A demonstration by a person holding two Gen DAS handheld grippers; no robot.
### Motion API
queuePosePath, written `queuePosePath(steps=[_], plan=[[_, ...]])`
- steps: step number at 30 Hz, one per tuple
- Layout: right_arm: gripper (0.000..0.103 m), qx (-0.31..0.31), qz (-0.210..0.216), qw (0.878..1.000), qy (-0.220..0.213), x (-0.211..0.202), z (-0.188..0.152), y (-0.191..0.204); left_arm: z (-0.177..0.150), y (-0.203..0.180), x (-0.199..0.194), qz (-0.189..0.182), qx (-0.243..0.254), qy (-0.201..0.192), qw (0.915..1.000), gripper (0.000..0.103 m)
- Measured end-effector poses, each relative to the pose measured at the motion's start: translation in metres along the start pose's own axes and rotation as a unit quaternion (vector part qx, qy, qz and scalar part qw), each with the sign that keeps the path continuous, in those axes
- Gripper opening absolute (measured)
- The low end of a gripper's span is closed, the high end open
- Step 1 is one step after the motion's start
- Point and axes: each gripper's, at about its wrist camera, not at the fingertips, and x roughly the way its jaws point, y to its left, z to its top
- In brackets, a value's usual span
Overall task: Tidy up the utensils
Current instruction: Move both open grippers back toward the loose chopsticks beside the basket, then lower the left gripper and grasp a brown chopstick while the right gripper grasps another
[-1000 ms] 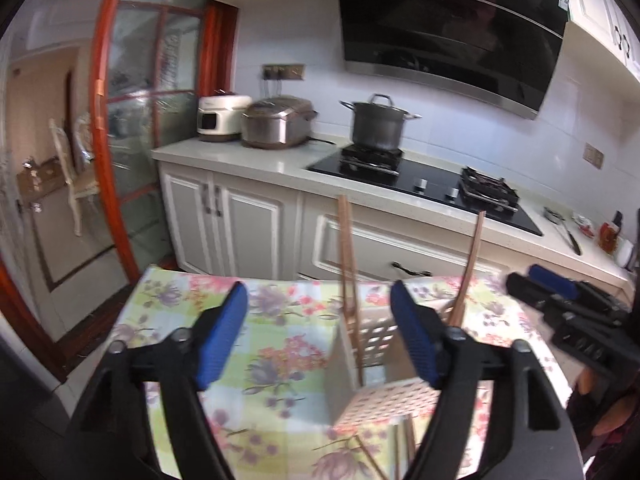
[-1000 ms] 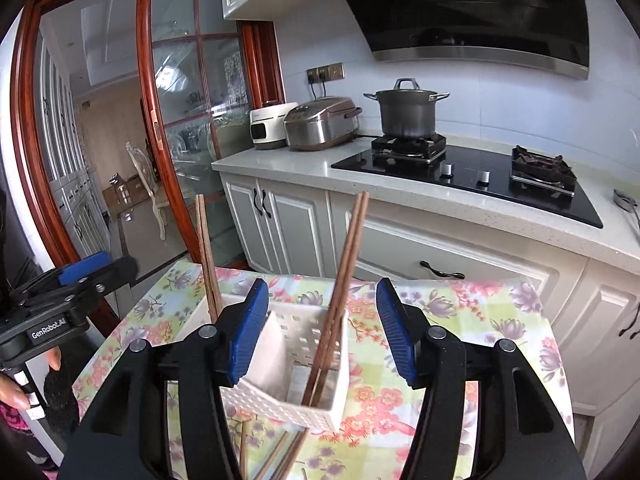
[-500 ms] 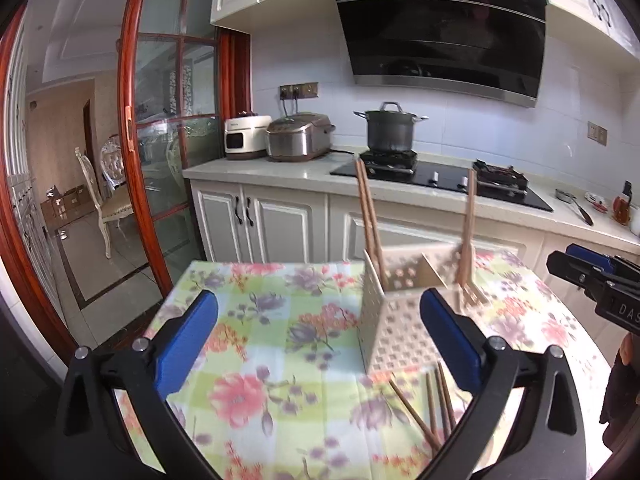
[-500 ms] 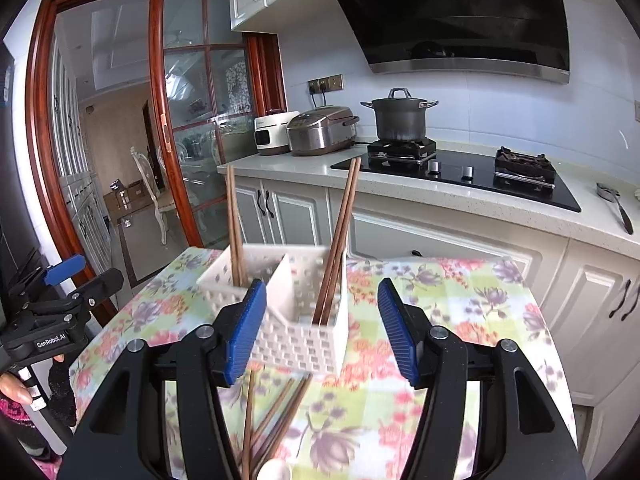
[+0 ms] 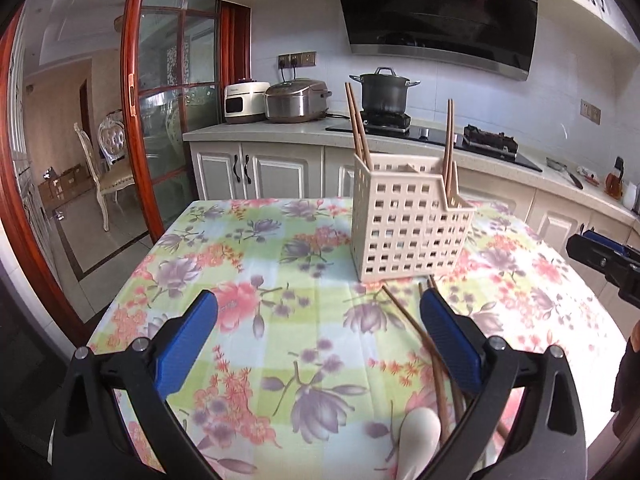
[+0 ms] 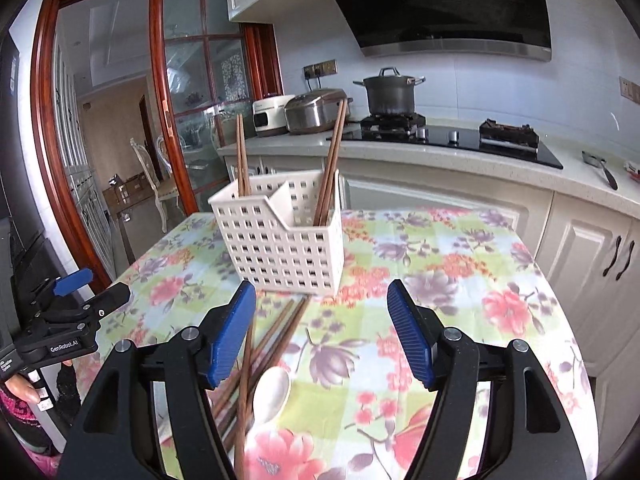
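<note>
Both tongs, left (image 5: 318,338) and right (image 6: 322,330), hung released, empty; loose brown wooden chopsticks (image 6: 266,344) at six o'clock of the white perforated plastic caddy (image 6: 282,238) likely needed grasping next.

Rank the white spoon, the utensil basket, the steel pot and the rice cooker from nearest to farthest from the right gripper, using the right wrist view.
1. white spoon, on the tablecloth between the fingers
2. utensil basket, table centre, ahead
3 and 4. rice cooker, left on the counter, and steel pot, on the stove: too close to call

Floral-clothed table (image 6: 460,280) carries a holder (image 6: 280,240), loose chopsticks (image 6: 272,332), a spoon (image 6: 272,390)
</note>
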Motion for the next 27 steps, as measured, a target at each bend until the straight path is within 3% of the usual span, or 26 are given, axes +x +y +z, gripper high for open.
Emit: queuePosePath(steps=[13,21,24,26,27], plan=[[0.065,0.004,0.003,0.998,0.061,0.030,-0.047,0.001,-0.033,-0.016,0.027,-0.011,0.007,0.044,0.9990,0.098],[0.063,0.015,0.003,0.997,0.071,0.039,-0.057,-0.007,-0.029,-0.023,0.044,-0.026,-0.006,0.076,0.9967,0.098],[0.060,0.021,0.007,0.997,0.077,0.042,-0.061,-0.010,-0.021,-0.030,0.053,-0.034,-0.003,0.090,0.9954,0.095],[0.060,0.024,0.011,0.997,0.078,0.043,-0.062,-0.010,-0.012,-0.037,0.063,-0.043,0.001,0.105,0.9935,0.083],[0.060,0.025,0.013,0.997,0.078,0.043,-0.063,-0.011,-0.008,-0.041,0.068,-0.050,-0.001,0.109,0.9928,0.082]])
